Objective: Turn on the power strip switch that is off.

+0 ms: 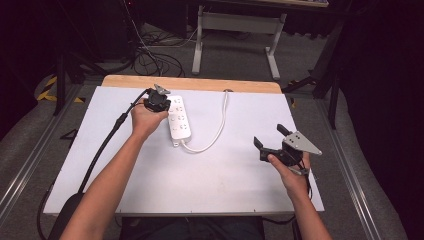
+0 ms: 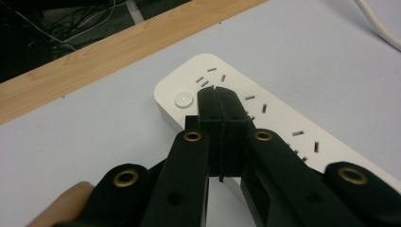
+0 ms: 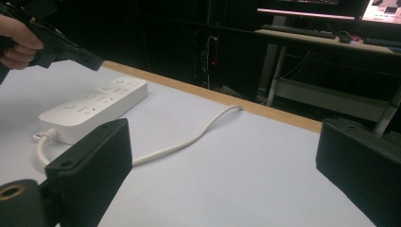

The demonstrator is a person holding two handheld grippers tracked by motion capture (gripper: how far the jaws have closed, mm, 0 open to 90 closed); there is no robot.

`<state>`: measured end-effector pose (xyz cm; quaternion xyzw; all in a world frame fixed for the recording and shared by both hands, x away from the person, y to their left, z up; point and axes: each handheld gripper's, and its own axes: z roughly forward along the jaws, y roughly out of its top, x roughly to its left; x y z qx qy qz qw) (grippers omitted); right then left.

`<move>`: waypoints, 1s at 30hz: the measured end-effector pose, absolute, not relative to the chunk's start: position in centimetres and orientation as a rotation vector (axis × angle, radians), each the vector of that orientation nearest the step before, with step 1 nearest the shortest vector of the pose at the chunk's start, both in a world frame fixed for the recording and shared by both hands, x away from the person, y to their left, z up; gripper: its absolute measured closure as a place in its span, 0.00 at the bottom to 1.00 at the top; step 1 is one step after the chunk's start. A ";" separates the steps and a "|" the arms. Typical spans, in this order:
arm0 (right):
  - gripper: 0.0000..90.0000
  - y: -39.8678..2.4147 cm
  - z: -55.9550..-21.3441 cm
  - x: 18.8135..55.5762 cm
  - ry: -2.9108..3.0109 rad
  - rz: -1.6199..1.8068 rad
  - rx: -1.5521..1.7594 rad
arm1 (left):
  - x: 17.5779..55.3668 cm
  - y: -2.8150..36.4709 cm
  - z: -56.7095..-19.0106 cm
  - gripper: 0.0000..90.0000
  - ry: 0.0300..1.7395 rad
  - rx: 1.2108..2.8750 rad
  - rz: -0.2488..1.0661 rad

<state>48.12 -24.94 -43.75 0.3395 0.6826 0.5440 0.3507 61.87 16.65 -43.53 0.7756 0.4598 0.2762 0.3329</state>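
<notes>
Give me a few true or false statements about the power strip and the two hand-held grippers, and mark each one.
1. The left hand-held gripper has its jaws closed over the power strip. True.
2. The right hand-held gripper is clamped on the white cable. False: its jaws are open and it is apart from the cable.
3. A plug sits in one of the power strip's sockets. False: the visible sockets are empty.
4. The cable runs off the table's far edge. True.

Table [image 1: 150, 180], white-topped: 1; power strip [image 1: 180, 120], white: 1; attached white cable [image 1: 220, 125]: 1; handheld grippers: 2, left gripper [image 1: 160, 95], right gripper [image 1: 270, 137]
</notes>
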 end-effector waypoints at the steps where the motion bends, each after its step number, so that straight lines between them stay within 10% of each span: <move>1: 0.06 -24.9 -43.8 48.1 1.768 1.409 0.879 | 62.0 16.6 -43.6 1.00 1.202 2.036 0.718; 30: 0.05 -24.9 -43.9 48.1 1.776 1.403 0.883 | 64.1 16.0 -45.3 1.00 1.266 2.085 0.626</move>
